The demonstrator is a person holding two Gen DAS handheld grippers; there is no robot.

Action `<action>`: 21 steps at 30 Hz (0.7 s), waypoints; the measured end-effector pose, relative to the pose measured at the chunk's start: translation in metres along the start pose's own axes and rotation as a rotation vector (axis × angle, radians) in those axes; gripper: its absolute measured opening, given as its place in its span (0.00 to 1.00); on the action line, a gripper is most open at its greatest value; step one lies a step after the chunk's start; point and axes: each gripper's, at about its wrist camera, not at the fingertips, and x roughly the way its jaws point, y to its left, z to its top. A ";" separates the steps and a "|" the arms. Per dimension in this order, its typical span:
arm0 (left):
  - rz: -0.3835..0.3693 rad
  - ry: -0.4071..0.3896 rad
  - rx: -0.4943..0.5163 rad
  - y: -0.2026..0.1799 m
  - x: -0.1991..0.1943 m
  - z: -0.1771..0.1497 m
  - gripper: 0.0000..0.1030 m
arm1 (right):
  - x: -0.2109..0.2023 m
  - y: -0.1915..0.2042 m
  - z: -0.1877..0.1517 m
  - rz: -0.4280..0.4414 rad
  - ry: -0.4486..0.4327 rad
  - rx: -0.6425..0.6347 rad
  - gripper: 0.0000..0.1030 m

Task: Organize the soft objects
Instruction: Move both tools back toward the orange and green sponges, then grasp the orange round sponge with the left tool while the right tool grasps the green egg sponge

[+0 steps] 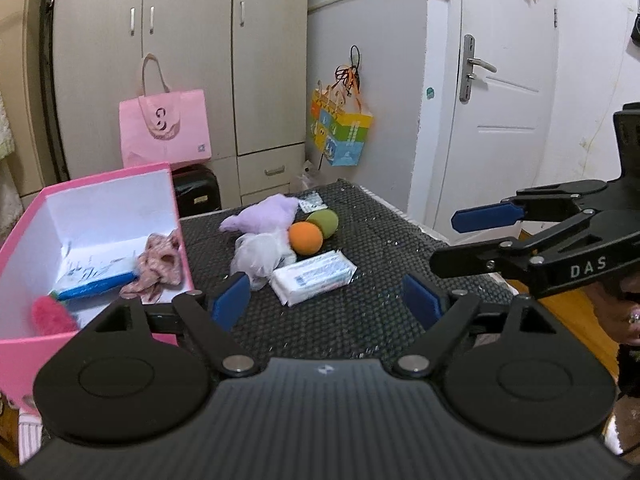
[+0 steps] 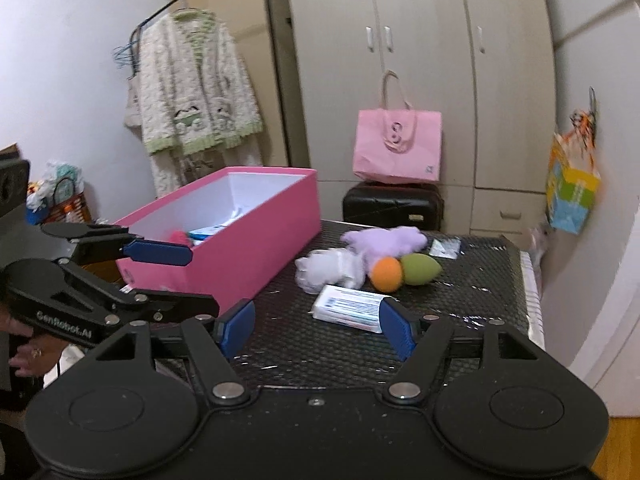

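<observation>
A pink box (image 1: 176,208) (image 2: 272,240) stands on the left of the black mat (image 1: 360,320); a floral cloth (image 1: 158,268), a blue-white pack (image 1: 94,280) and a red fluffy piece (image 1: 52,314) lie in it. Right of the box lie a purple plush (image 1: 264,212) (image 2: 384,240), a white wrapped bundle (image 1: 262,256), an orange ball (image 1: 306,238) (image 2: 386,274), a green egg sponge (image 1: 324,222) and a tissue pack (image 1: 314,276) (image 2: 348,308). My left gripper (image 1: 326,304) (image 2: 204,282) is open and empty, short of the pack. My right gripper (image 2: 318,330) (image 1: 452,240) is open and empty too.
A pink tote bag (image 2: 396,148) sits on a black suitcase (image 2: 392,204) behind the table, before the wardrobe (image 1: 180,60). A colourful bag (image 1: 340,132) hangs by the white door (image 1: 508,80). A fleece robe (image 2: 192,96) hangs at the left. A small sachet (image 1: 310,202) lies at the mat's far edge.
</observation>
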 end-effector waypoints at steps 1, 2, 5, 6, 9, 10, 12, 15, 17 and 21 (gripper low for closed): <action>0.004 -0.006 0.008 -0.002 0.005 0.000 0.84 | 0.002 -0.005 0.000 -0.003 0.002 0.010 0.72; 0.008 -0.009 0.013 -0.004 0.009 0.000 0.84 | 0.004 -0.010 -0.001 -0.006 0.004 0.019 0.72; 0.016 -0.006 0.016 -0.010 0.024 0.001 0.84 | 0.013 -0.022 -0.001 -0.016 0.014 0.041 0.72; 0.012 -0.004 0.013 -0.010 0.029 0.002 0.84 | 0.015 -0.027 -0.001 -0.018 0.017 0.046 0.72; 0.013 -0.001 0.002 -0.014 0.044 0.003 0.85 | 0.025 -0.040 -0.001 -0.027 0.026 0.065 0.72; 0.014 -0.002 0.001 -0.015 0.050 0.004 0.85 | 0.028 -0.044 -0.001 -0.030 0.030 0.072 0.72; 0.015 -0.003 0.004 -0.017 0.062 0.005 0.85 | 0.034 -0.053 -0.001 -0.034 0.036 0.089 0.72; 0.018 0.008 0.006 -0.017 0.081 0.006 0.85 | 0.044 -0.066 0.000 -0.042 0.042 0.108 0.72; 0.029 0.010 0.004 -0.016 0.094 0.007 0.84 | 0.051 -0.074 0.001 -0.052 0.045 0.112 0.72; 0.045 -0.002 0.004 -0.015 0.117 0.013 0.83 | 0.068 -0.092 0.006 -0.067 0.036 0.126 0.72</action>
